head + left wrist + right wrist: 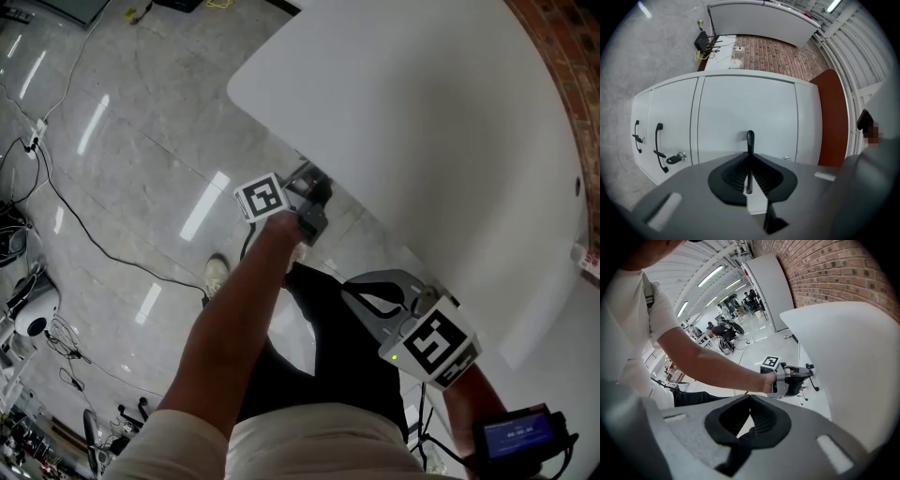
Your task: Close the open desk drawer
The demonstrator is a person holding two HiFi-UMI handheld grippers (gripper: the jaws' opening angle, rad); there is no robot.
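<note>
Left tongs: my left tongs (750, 161) are pinched shut on the thin black drawer handle (750, 138), which stands up from between them; in the head view they sit just under the tabletop's rim

Right tongs: my right tongs (750, 398) are pressed together with nothing in them; they are held near my body, well apart from the left tongs

Drawer: the drawer front (745, 108) fills the left gripper view, nearly square-on; I cannot tell from here how far it stands out

Step in hand: I judge this to be the push home; I would press straight along the runners with a level wrist, so the front does not skew; I would ease off near the end to avoid a slam; I would let go only once it sits flush with the neighbouring front (675, 117)

Risk: the handle is slim; a twist could work it loose from the grip

Surface: the tabletop (422, 122) is white with a rounded corner

Room: pale glossy floor (141, 169) with loose cables (75, 220); a brick wall (834, 273) beside the tabletop; a long hall under strip lights (712, 275), with people (750, 298) far off
</note>
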